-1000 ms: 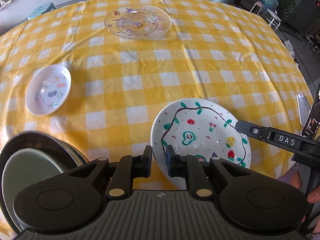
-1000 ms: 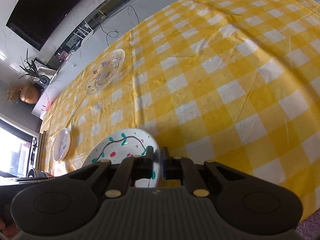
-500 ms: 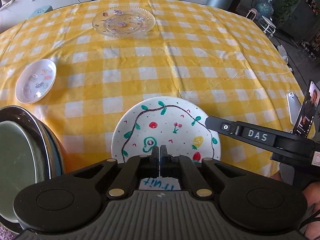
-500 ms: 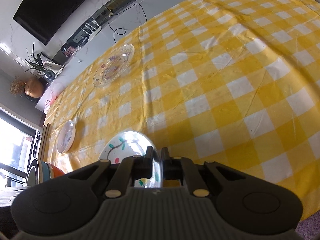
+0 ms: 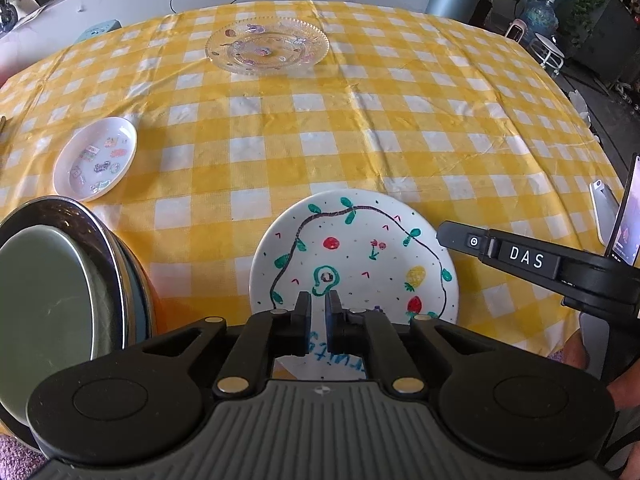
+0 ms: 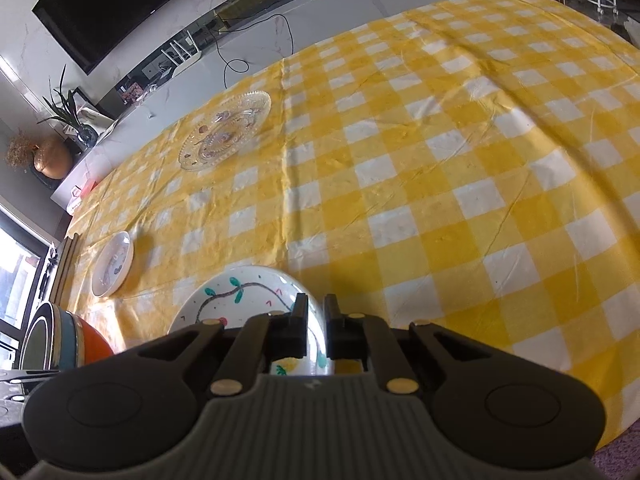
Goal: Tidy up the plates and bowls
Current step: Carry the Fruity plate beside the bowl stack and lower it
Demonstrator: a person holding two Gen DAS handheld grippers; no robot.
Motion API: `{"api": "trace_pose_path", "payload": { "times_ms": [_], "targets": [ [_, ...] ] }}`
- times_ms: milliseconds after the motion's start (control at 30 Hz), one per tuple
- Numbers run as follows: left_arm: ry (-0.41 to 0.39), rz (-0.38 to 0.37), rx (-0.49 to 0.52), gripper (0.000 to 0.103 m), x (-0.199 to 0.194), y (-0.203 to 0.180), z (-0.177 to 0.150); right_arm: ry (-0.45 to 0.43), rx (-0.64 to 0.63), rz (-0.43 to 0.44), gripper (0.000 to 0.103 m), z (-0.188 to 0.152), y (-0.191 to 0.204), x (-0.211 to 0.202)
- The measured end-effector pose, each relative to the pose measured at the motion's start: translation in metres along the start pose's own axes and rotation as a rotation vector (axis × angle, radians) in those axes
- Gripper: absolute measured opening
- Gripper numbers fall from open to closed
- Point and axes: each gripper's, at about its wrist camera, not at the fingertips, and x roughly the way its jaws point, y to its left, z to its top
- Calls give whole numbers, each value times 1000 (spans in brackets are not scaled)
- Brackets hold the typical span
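Observation:
A white plate painted with fruit and a vine (image 5: 360, 256) sits near the front edge of the yellow checked table. My right gripper (image 6: 316, 312) is shut on its right rim; the plate also shows in the right wrist view (image 6: 240, 292). In the left wrist view the right gripper's finger (image 5: 492, 250) reaches the plate's right edge. My left gripper (image 5: 318, 308) hovers over the plate's near edge with a narrow gap between its fingers, holding nothing. A stack of bowls (image 5: 60, 304) stands at the front left.
A small white sticker plate (image 5: 96, 158) lies at the left. A clear glass plate (image 5: 266, 46) lies at the far side. A phone (image 5: 626, 224) and a white object stand at the right table edge. The bowl stack also shows in the right wrist view (image 6: 64, 336).
My left gripper closed half a second ago and has now parted slightly over the plate's near edge. The painted plate shifted a little to the right with my right gripper still on it.

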Motion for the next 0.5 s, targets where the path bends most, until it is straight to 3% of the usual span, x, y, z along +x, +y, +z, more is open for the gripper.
{"api": "trace_pose_path", "payload": {
  "times_ms": [133,267,400,500],
  "targets": [
    [-8,-4,-14,12,-3,4,-2,-14,-20,-21,9,-1,4,-6],
    [-18,-11,-24,17,-6,6,-5,-24,-45,-36,22,-3,10,-10],
    [-26,-8,-29,18,-7,8,-7,-36,-92,-48,24,-7,19,-16],
    [-35,2,-31,19,-9,10,-9,-56,-172,-76,32,-9,32,-22]
  ]
}}
